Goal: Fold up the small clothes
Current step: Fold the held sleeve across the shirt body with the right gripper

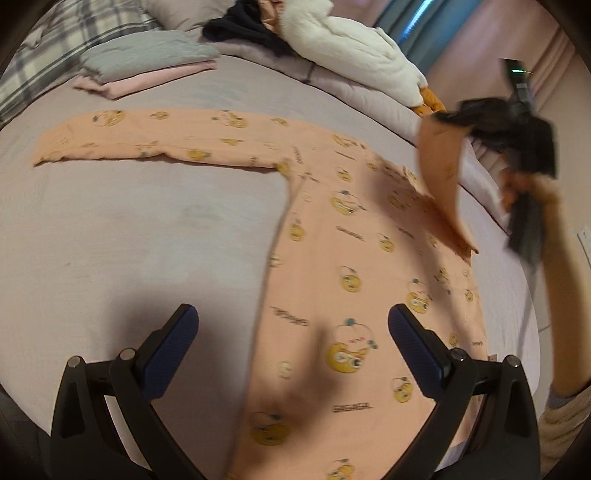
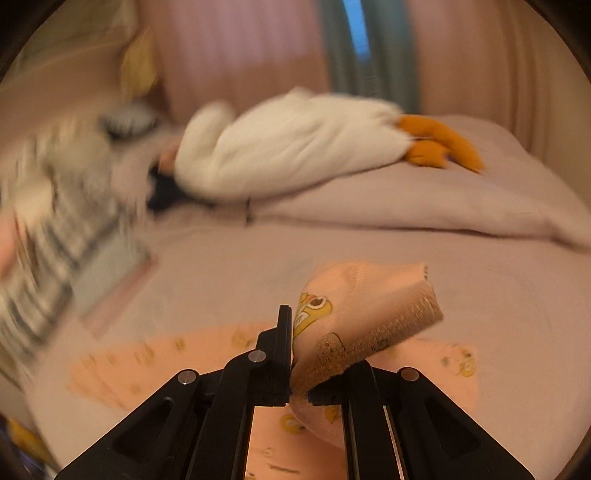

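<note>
A peach long-sleeved top [image 1: 332, 266] printed with yellow cartoon faces lies flat on the pale bed sheet [image 1: 147, 229]. One sleeve [image 1: 155, 136] stretches out to the left. My left gripper [image 1: 293, 332] hovers open above the top's lower body, nothing between its blue pads. My right gripper [image 1: 476, 125] is shut on the other sleeve's cuff and holds that sleeve [image 1: 443, 184] lifted off the bed at the right. In the right wrist view the ribbed cuff [image 2: 369, 332] is pinched between the shut fingers of the right gripper [image 2: 295, 369], with the rest of the top [image 2: 166, 365] below.
A folded stack of grey and pink clothes [image 1: 147, 66] sits at the back left beside a plaid pillow [image 1: 55, 55]. A white plush goose [image 1: 351, 48] with orange feet and dark clothes [image 1: 243, 26] lie on the bunched duvet [image 2: 406, 206] at the back. A person's hand [image 1: 532, 192] grips the right gripper.
</note>
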A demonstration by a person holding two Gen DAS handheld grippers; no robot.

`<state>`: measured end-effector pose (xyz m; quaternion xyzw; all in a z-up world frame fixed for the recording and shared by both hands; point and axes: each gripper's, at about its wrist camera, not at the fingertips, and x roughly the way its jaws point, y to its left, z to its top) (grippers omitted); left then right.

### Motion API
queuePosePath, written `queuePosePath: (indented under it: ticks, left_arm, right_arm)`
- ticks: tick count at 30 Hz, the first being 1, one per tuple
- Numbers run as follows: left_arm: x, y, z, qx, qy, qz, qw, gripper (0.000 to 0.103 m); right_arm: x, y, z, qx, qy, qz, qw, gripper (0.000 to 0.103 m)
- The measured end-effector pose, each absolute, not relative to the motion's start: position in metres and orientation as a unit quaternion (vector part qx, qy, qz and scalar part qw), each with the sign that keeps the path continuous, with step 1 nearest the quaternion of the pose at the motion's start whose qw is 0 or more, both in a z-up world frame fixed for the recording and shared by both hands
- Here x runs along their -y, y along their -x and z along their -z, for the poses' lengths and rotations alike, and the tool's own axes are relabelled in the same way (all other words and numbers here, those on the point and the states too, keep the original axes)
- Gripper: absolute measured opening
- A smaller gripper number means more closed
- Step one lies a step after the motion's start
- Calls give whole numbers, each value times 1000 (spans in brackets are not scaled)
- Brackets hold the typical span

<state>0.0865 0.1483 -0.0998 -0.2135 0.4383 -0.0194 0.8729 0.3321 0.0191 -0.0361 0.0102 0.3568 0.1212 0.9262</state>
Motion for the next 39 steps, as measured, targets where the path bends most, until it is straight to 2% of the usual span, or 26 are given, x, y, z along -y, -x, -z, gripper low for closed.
queuePosePath:
  ticks: [4,10,13,15,17,18,23,26,28,30,31,36,39]
  left_arm:
    - [-167,-83,103,-435,228,9,871,103]
    - [-195,-82,108,-428,257,-5,867,103]
    - [-214,-85,110,-420,287,-12,861,103]
    - [-228,-88,110,-412,311,-18,856,103]
    - [-246,-93,110,-399,345,-22,849,103]
    - [-255,-96,111,-394,363,-23,844,103]
    - [-291,-103,111,-367,430,-35,824,103]
    - [-307,-106,110,-361,449,-36,816,103]
    - [-316,-107,110,-360,456,-41,813,102]
    - [-325,-107,110,-354,462,-43,812,102]
    - [-331,-107,110,-350,465,-47,812,102]
    - [-355,-114,112,-326,485,-63,809,102]
    - [-367,-123,118,-317,500,-69,803,102]
  right_arm:
    - [-96,-330,90,-388,104,-130,907,8]
    - [-153,-316,149,-397,242,-134,875,8]
    - [-161,-311,160,-429,260,-166,849,26]
    - [-162,-304,155,-434,255,-195,842,48]
    - [-159,-297,145,-437,230,-236,837,61]
    - [-153,-295,136,-442,200,-266,833,64]
    - [-101,-301,104,-439,19,-327,837,64]
    - [-82,-309,113,-446,-60,-317,835,62]
    - [-86,-304,128,-451,-66,-301,837,45]
    - [-91,-314,144,-469,-80,-298,827,16]
    - [-94,-317,151,-475,-87,-299,823,13]
    - [-123,-313,174,-489,-40,-312,814,12]
    - [-121,-301,162,-476,-16,-327,816,12]
